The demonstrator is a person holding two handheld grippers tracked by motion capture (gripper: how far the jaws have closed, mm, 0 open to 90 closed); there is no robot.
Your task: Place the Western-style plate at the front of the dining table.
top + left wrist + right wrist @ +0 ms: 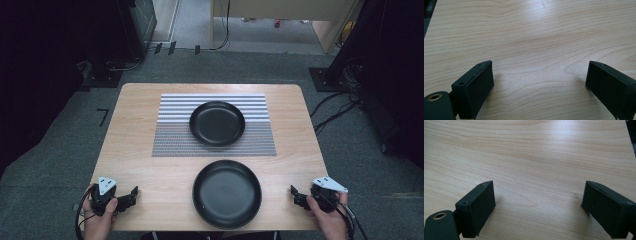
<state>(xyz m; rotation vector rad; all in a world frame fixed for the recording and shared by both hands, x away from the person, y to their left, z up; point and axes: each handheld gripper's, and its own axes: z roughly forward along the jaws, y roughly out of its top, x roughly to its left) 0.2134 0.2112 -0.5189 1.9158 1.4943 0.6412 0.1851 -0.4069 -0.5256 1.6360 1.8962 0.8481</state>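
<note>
Two black plates lie on the desk (135,130) in the high view: the far plate (217,123) sits on a striped placemat (172,135) at mid-desk, and the near plate (227,194) rests on bare wood just in front of the mat, close to the near edge. We see the left gripper (131,196) at the near left corner and the right gripper (296,195) at the near right corner, each held in a hand, both pointing inward toward the near plate and each well apart from it. The left gripper view adds what the high view cannot resolve: the left gripper (539,82) has its jaws set wide, with bare wood grain between them and nothing gripped. The right gripper view gives the same detail for the right gripper (537,203): jaws wide apart, bare wood between them, nothing held. We see the surrounding grey carpet (60,150) and cables (330,112) from the high view.
</note>
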